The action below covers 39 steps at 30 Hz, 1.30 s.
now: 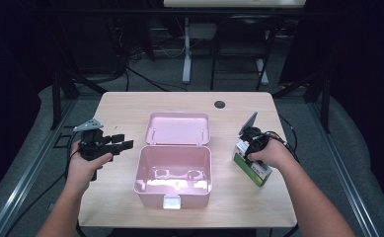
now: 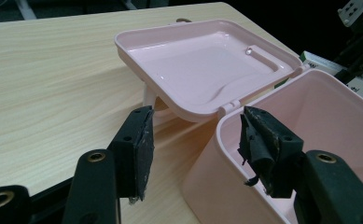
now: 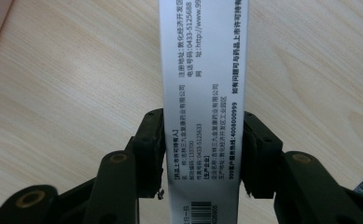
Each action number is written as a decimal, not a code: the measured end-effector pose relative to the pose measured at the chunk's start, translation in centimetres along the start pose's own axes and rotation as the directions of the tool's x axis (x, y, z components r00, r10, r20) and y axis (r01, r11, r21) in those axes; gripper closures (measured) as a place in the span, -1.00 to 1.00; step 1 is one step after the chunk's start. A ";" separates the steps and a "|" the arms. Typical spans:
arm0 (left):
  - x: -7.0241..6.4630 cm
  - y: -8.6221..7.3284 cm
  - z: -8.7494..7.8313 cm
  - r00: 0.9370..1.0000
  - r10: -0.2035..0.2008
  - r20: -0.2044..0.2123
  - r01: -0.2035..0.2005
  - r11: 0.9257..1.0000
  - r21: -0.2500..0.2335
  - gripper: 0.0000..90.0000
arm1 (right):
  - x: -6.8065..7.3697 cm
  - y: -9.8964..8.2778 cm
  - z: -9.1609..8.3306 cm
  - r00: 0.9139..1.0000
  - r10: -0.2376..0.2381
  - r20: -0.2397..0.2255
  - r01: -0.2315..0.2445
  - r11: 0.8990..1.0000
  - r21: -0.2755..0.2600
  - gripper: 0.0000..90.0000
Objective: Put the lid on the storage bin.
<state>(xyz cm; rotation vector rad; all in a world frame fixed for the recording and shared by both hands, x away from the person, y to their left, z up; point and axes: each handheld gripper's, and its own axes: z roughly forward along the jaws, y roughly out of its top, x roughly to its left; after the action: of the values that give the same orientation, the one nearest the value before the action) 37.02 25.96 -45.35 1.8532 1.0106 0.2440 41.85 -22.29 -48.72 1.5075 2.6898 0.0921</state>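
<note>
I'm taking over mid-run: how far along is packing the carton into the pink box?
Done: the pink box stands with its lid swung back. In hand: the right gripper straddles the white carton, which lies on the table. The left gripper is open beside the box. Left: lifting the carton in, probably closing the lid.

I count one open pink plastic storage box (image 1: 173, 170) mid-table, one white-and-green printed carton (image 1: 251, 168) at right, and my two black grippers.

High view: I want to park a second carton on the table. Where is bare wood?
Free: the far strip behind the pink plastic box's open lid, and the left-front corner. Crowded: the right side, where the green-and-white carton lies.
</note>
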 end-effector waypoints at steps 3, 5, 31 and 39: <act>0.0 0.0 0.1 1.000 -0.002 0.001 0.002 1.000 0.002 -0.01 | 0.0 0.0 0.2 1.000 0.004 -0.004 -0.004 1.000 0.005 0.28; 0.0 0.0 0.1 1.000 -0.001 0.001 0.001 1.000 0.002 -0.01 | 0.0 0.1 0.3 1.000 0.008 -0.009 -0.008 1.000 0.013 0.29; 0.1 -0.1 0.1 1.000 -0.007 0.001 0.007 1.000 0.005 -0.01 | 0.5 0.0 -2.2 1.000 -0.017 0.015 0.017 1.000 -0.008 0.36; 0.2 -0.1 0.1 1.000 -0.010 0.001 0.010 1.000 0.002 -0.01 | 1.1 0.0 -3.7 0.999 -0.037 0.029 0.037 0.999 -0.011 0.36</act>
<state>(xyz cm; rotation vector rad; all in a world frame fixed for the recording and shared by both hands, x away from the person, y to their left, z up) 37.12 26.02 -45.54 1.8495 1.0197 0.2354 41.00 -21.45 -45.03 1.4438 2.6889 0.0834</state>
